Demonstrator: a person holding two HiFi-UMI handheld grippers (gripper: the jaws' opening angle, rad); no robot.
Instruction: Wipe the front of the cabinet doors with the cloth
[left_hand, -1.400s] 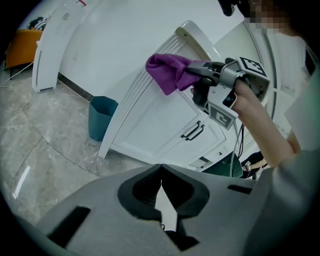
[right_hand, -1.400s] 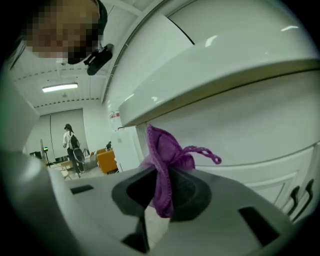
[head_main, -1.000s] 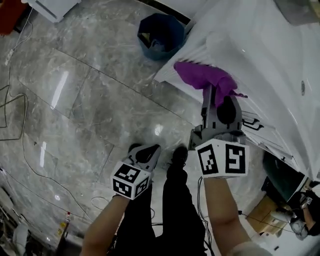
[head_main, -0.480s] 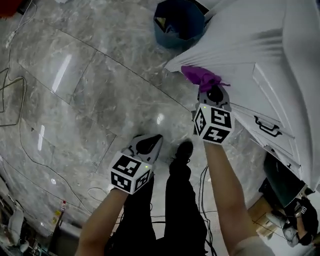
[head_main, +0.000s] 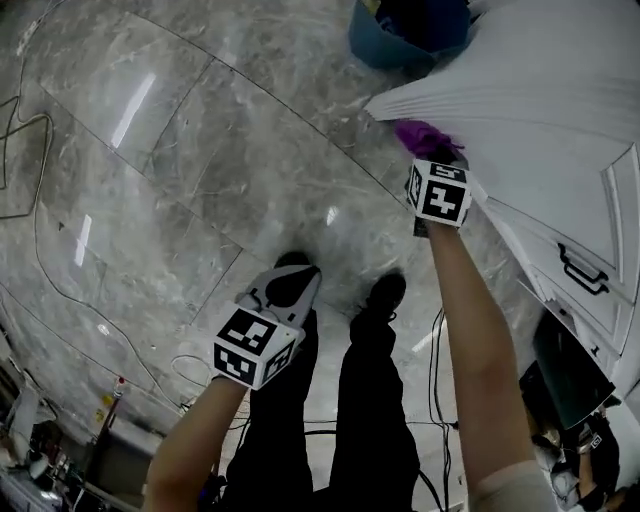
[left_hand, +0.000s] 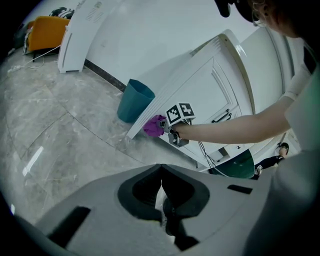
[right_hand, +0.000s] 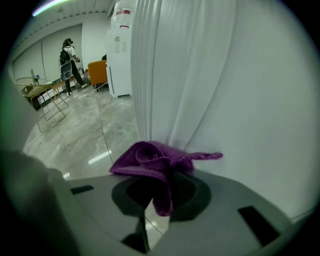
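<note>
Wiping step, seemingly: right claw (right_hand: 157, 192) clenched on cloth (right_hand: 152, 159), against lower corner of cabinet door (right_hand: 245, 100). Left claw (left_hand: 161, 200) clamped together, empty. Next, likely: sweep along the edge, pressing evenly.

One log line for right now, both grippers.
right gripper: shut on crumpled purple cloth | cloth: against white panelled cabinet door | left gripper: shut, empty, over grey marble floor

Shiny grey stone floor (head_main: 200, 160). On it, a blue bin (head_main: 378, 42) just past the right tongs (head_main: 432, 158), thin wires (head_main: 36, 240) far left of the left tongs (head_main: 287, 287), a black shoe (head_main: 385, 292) between both.
</note>
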